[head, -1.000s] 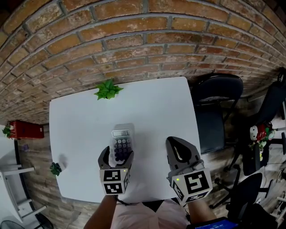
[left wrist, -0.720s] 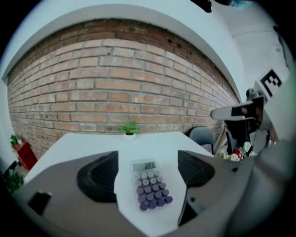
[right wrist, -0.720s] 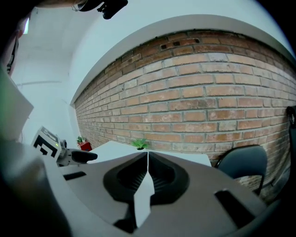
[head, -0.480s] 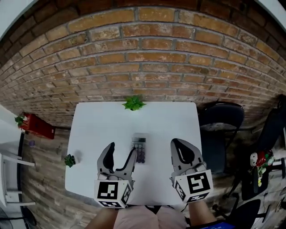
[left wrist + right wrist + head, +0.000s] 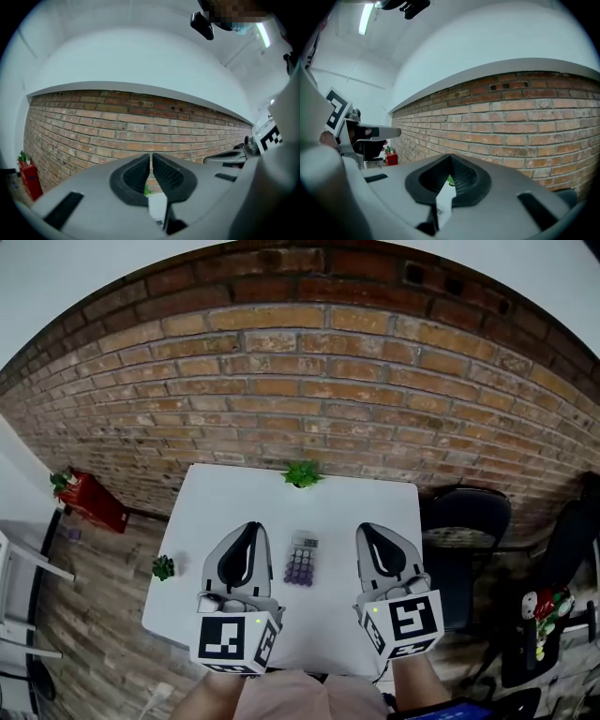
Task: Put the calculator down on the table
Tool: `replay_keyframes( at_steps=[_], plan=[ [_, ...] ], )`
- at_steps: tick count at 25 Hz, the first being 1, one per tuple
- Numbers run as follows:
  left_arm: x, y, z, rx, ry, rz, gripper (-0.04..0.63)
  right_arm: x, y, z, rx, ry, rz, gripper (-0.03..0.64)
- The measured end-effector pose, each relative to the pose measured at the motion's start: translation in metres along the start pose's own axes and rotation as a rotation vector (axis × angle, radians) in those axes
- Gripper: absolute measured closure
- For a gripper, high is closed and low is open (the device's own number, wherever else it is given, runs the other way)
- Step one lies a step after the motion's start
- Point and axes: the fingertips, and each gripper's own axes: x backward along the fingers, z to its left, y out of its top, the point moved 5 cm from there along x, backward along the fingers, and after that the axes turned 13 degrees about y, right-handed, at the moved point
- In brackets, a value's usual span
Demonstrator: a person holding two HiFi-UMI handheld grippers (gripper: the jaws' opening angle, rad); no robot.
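The calculator (image 5: 301,559) is down, lying flat on the white table (image 5: 366,507) with its display end toward the brick wall (image 5: 309,381) and its keys toward the person, and nothing is touching it. The left gripper (image 5: 250,528) hangs to its left, clear of it. Its jaws have just snapped closed, the tips meeting with nothing between them, and its own view looks past the pinched tips to the bricks. The right gripper (image 5: 365,530) hangs on the calculator's other side, also apart from it, jaws likewise pressed together and empty. Both point roughly level toward the wall, raised above the tabletop. A small green plant (image 5: 302,473) sits at the table's far edge, close to the wall. A dark chair (image 5: 464,521) stands beside the table's right edge.
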Motion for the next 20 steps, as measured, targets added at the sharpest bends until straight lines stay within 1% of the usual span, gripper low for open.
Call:
replay_keyframes(
  at_steps=[6, 10, 20],
  plan=[
    [0.007, 0.004, 0.002, -0.019, 0.015, -0.015, 0.569, -0.001, 0.006, 0.003, 0.010, 0.012, -0.018, 0.618],
    [0.008, 0.001, 0.000, -0.020, 0.014, -0.004, 0.569, -0.003, 0.010, 0.003, 0.015, 0.015, -0.035, 0.618],
    [0.006, -0.007, -0.005, -0.031, 0.005, 0.016, 0.569, -0.005, 0.010, 0.001, 0.015, 0.021, -0.033, 0.618]
  ],
)
